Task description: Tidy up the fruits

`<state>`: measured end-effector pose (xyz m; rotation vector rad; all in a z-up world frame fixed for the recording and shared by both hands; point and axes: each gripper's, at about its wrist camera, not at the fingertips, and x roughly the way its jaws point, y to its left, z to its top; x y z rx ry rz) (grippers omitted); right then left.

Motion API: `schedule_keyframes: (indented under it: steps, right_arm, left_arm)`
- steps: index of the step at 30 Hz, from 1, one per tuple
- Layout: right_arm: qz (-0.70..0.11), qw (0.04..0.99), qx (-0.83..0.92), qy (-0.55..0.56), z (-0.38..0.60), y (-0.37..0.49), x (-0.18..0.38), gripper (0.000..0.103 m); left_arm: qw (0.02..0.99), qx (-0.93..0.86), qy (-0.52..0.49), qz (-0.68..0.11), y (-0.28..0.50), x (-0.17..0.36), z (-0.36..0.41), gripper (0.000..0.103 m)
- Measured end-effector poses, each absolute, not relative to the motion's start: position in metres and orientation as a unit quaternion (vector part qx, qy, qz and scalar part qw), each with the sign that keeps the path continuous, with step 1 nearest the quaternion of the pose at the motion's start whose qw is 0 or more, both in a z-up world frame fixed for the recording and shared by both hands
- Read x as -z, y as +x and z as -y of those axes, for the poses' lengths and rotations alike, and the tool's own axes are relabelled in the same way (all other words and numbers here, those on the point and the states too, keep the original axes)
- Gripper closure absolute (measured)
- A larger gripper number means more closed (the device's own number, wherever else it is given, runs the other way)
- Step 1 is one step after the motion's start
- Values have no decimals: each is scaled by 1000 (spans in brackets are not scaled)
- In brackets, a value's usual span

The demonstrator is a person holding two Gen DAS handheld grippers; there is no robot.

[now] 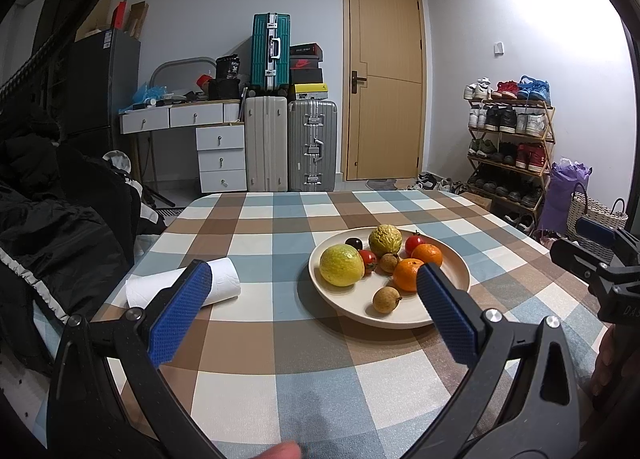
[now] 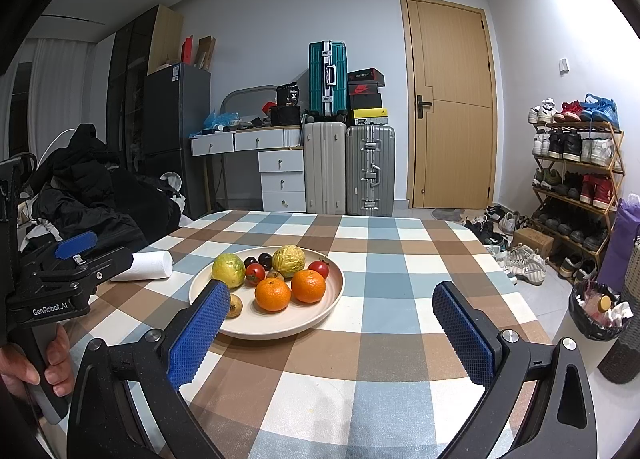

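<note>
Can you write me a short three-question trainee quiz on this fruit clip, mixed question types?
1. True or false: the left tool is shut on an orange.
2. How many oranges lie on the plate? A) one B) two C) four
3. Fill in: the paper roll lies on the checked tablecloth, outside the plate, on its ____ side as seen from the right wrist view.

Key
1. False: both the left tool and the right tool are open and hold nothing.
2. B: two oranges, beside small red tomatoes and two larger yellow-green fruits.
3. Left.
</note>
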<state>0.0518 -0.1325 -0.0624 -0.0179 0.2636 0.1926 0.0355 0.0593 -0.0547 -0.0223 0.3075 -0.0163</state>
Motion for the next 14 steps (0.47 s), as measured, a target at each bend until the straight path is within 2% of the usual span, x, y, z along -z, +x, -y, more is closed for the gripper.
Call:
schedule_keyframes:
  steps: [14]
  right_arm:
    - [-131, 987, -96, -9, 133, 52, 63, 0]
  left_arm:
    - [988, 7, -10, -153, 36, 56, -60, 1]
